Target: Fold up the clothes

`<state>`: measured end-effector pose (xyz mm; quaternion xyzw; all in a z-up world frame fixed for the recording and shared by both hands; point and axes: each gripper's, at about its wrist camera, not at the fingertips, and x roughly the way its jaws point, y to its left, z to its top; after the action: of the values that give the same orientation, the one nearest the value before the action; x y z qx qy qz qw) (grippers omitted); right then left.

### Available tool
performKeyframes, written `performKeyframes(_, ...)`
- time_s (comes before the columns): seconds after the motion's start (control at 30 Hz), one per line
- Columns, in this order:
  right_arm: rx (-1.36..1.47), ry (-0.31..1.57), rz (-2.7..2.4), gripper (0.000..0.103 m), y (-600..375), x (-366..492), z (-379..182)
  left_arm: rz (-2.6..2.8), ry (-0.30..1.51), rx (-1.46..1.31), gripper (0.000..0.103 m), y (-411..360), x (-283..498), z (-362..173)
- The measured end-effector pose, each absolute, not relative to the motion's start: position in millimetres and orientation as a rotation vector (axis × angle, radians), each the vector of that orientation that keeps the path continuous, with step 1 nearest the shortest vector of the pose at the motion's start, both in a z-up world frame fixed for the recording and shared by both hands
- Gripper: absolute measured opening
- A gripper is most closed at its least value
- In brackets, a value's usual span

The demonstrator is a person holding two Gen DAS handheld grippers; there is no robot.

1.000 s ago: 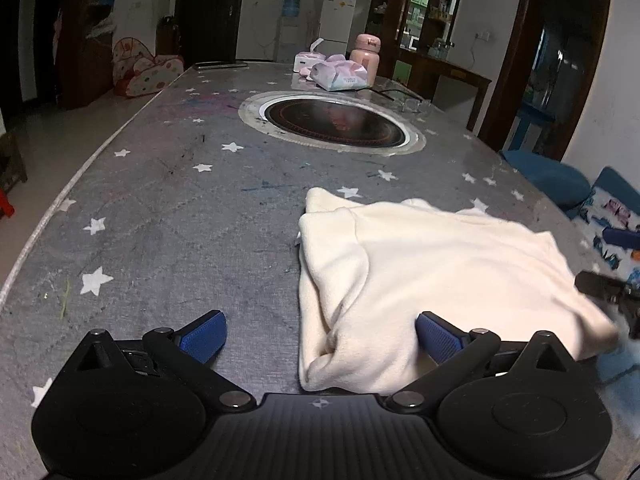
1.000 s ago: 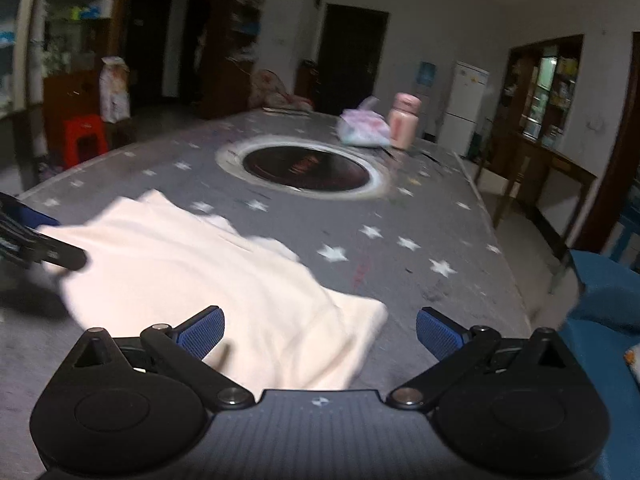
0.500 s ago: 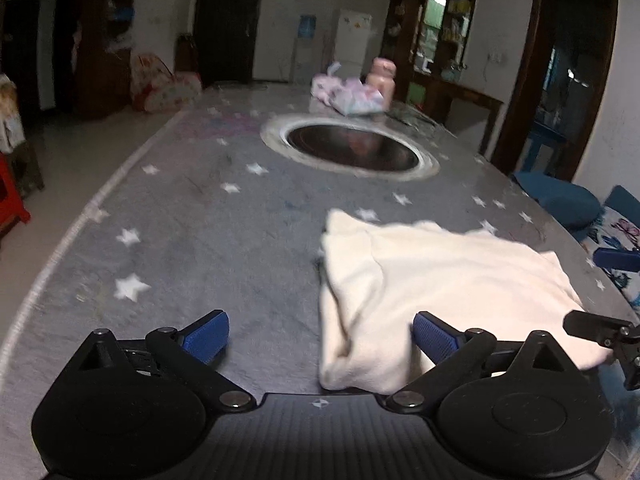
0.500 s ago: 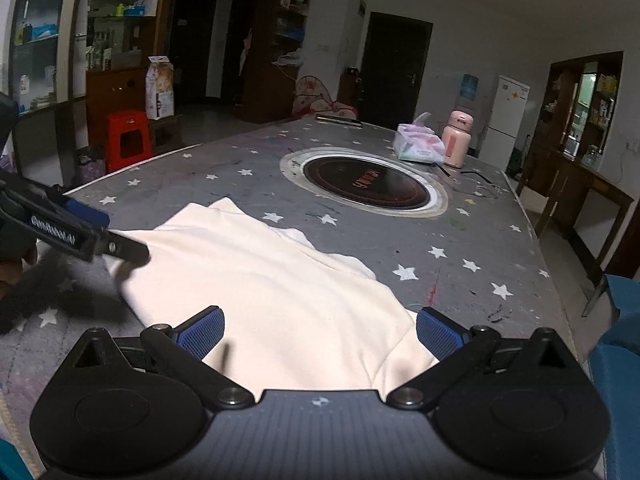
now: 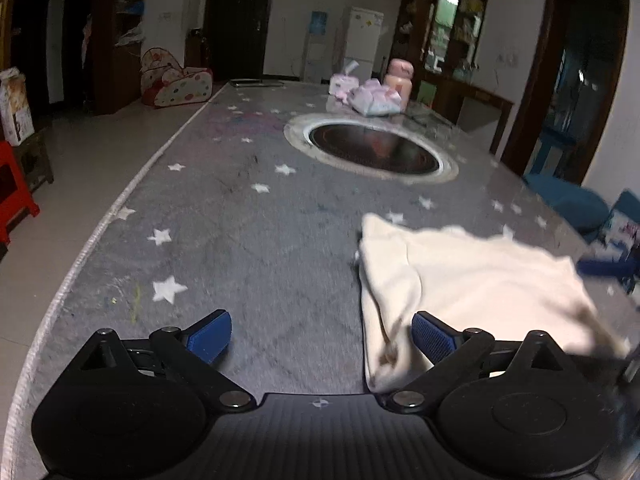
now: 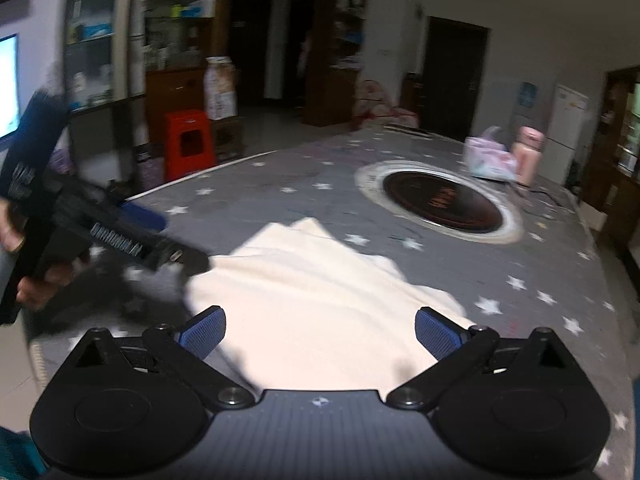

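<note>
Dim room w/ white walls (image 5: 288, 8) and a pale tiled floor (image 5: 80, 184) running down the left of the left-wrist frame. Dark door (image 5: 238, 24) sitting upper centre; white fridge (image 5: 362, 46) just right of it, w/ a water dispenser (image 5: 316, 50) beside. Dark wood cabinet (image 5: 444, 60) w/ glass doors showing upper right, another dark doorway (image 5: 576, 80) at far right. Spotted play tent (image 5: 176, 80) lying on the floor by a tall shelf (image 5: 120, 32). In the right-wrist frame, a red stool (image 6: 188, 144) standing at left centre, glass-front shelving (image 6: 96, 40) glowing upper left.
</note>
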<state>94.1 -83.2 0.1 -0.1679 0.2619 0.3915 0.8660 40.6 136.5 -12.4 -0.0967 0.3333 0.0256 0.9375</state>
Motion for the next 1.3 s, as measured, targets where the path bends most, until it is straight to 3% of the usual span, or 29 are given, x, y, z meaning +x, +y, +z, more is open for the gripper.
performKeyframes(0.27, -0.497, 0.565, 0.988, 0.077, -28, 75, -12, 0.029, 0.67, -0.385, 0.099, 169, 49, 5)
performKeyframes(0.4, -0.601, 0.55, 1.029, 0.057, 1, 65, -21, 0.0, 0.682, -0.416, 0.099, 169, 55, 5)
performKeyframes(0.5, -0.67, 0.514, 1.024, 0.056, 17, 59, -27, -0.024, 0.703, -0.459, 0.099, 167, 57, 0)
performKeyframes(0.57, -0.706, 0.495, 1.003, 0.048, 25, 59, -31, -0.041, 0.713, -0.488, 0.099, 167, 59, -3)
performKeyframes(0.63, -0.707, 0.504, 0.984, 0.031, 26, 62, -32, -0.053, 0.723, -0.515, 0.099, 166, 60, -5)
performKeyframes(0.73, -0.625, 0.522, 0.974, 0.019, 16, 70, -23, -0.068, 0.738, -0.581, 0.099, 166, 63, -9)
performKeyframes(1.03, -0.366, 0.556, 0.98, 0.012, -24, 89, 10, -0.149, 0.791, -0.86, 0.098, 160, 82, -24)
performKeyframes(1.1, -0.337, 0.561, 0.986, 0.012, -30, 90, 13, -0.169, 0.806, -0.893, 0.092, 154, 88, -29)
performKeyframes(1.2, -0.328, 0.564, 1.002, 0.011, -33, 88, 13, -0.187, 0.838, -0.949, 0.073, 149, 95, -40)
performKeyframes(1.27, -0.331, 0.567, 1.013, 0.011, -34, 86, 11, -0.186, 0.858, -0.978, 0.052, 147, 98, -47)
performKeyframes(1.3, -0.338, 0.568, 1.017, 0.012, -34, 85, 9, -0.183, 0.862, -0.984, 0.047, 146, 98, -50)
